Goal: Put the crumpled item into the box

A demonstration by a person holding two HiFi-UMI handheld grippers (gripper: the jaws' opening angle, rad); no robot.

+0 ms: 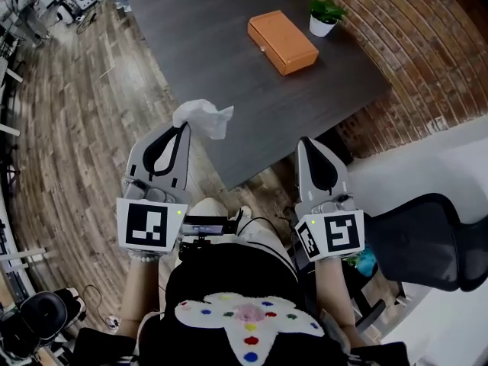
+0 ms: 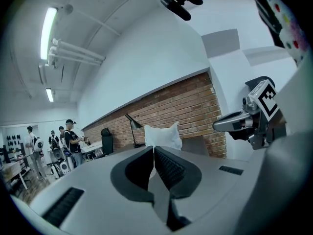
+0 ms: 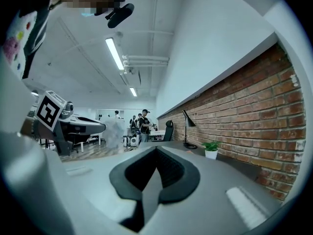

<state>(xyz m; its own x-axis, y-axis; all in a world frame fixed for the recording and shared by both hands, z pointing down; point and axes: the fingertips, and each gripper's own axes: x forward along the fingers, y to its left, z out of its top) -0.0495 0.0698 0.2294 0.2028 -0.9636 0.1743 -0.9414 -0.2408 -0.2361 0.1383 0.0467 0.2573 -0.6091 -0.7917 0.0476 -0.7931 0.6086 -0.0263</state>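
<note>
Left tool [image 1: 185, 127] tight on crumpled tissue [image 1: 206, 117], right tool [image 1: 306, 142] closed and empty

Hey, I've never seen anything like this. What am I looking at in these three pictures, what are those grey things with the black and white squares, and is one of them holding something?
There is no robot: a person holds a two-fingered gripper in each hand. The head view comes from a camera on the person's head, looking down. There the left gripper is shut on a crumpled white tissue; the right gripper is shut and empty. The squares are marker cubes, part of each gripper. The other two pictures come from cameras riding on the grippers, looking along their fingers; in the left gripper view the tissue sticks up beyond them. Ahead, on the dark table, stand an orange box and a small potted plant.
</note>
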